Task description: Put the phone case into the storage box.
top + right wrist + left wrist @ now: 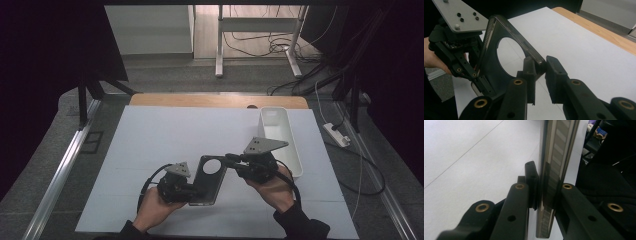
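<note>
A dark phone case with a round camera hole is held tilted above the white mat, between my two grippers. My left gripper is shut on its lower end; in the left gripper view the case's edge runs up from between the pads of that gripper. My right gripper comes in from the right and is shut on the case's upper corner. In the right gripper view the case has its corner pinched between the two pads of that gripper, and the left gripper holds its far end.
A white oblong tray stands at the right of the white mat, just behind my right hand. A wooden table edge runs along the back. Cables and a power strip lie on the floor to the right.
</note>
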Demonstrator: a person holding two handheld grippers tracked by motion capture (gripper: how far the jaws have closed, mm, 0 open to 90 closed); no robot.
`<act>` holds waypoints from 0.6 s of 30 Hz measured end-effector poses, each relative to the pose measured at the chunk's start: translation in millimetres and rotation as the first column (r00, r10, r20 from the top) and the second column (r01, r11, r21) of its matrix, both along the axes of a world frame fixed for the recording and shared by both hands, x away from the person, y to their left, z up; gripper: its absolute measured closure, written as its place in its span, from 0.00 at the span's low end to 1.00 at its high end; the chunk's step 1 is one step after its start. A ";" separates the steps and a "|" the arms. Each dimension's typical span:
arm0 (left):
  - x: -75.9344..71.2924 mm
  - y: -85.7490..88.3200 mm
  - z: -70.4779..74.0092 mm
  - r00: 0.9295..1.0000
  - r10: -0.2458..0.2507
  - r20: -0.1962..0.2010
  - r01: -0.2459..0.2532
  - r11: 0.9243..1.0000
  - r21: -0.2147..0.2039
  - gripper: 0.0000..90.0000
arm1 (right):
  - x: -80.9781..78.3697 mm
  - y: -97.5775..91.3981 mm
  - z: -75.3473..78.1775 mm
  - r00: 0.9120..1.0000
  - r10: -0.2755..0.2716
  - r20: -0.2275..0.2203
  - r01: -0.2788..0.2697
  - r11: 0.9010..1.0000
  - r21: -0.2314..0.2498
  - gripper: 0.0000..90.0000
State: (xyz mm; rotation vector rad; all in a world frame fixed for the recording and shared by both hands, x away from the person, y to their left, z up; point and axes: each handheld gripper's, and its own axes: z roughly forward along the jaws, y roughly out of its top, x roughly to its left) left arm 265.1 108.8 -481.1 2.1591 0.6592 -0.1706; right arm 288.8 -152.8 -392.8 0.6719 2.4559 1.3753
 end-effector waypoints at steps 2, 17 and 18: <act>0.1 -0.1 -0.3 1.000 -0.003 0.000 0.003 1.000 -0.005 0.94 | -0.3 0.1 0.5 1.000 -0.007 -0.009 0.007 1.000 0.003 0.87; -1.6 -4.1 -2.1 0.999 -0.012 0.053 0.013 1.000 -0.013 0.78 | 0.3 -2.7 3.1 0.999 -0.022 -0.036 0.024 0.999 0.035 0.88; -1.6 -4.1 -2.1 0.999 -0.012 0.053 0.013 1.000 -0.013 0.75 | 0.3 -2.7 3.2 0.999 -0.023 -0.035 0.024 0.999 0.034 0.88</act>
